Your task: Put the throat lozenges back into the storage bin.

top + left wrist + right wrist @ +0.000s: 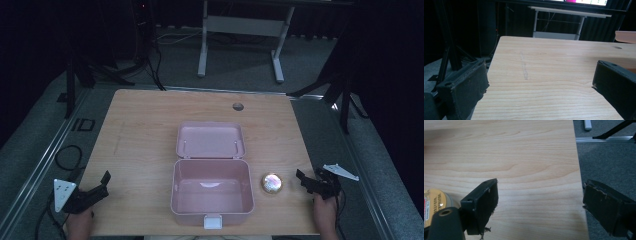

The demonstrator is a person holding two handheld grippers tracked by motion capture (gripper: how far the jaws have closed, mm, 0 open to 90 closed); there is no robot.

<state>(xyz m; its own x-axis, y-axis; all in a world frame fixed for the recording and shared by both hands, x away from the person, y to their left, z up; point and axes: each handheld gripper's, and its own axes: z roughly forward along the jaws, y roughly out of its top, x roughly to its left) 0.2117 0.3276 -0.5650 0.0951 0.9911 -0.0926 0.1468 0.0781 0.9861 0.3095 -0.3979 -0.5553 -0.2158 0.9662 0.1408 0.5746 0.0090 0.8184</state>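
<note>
A pink plastic box (212,190) stands open near the table's front edge, its lid (210,140) folded back flat behind it and its inside bare. Just right of it lies a small round gold tin (271,183), whose yellow edge (435,203) shows at the lower left of the right gripper view. My left gripper (103,181) rests open at the front left corner of the table, nothing between its jaws. At the front right edge my right gripper (303,178) is open too, its jaws wide apart over the table's edge, a little right of the tin.
The wooden table (140,145) has a round cable hole (238,106) at the back. Grey carpet surrounds it, with black stand legs (320,87) at both sides and a white desk frame (240,30) behind. A cable (67,157) loops on the floor at the left.
</note>
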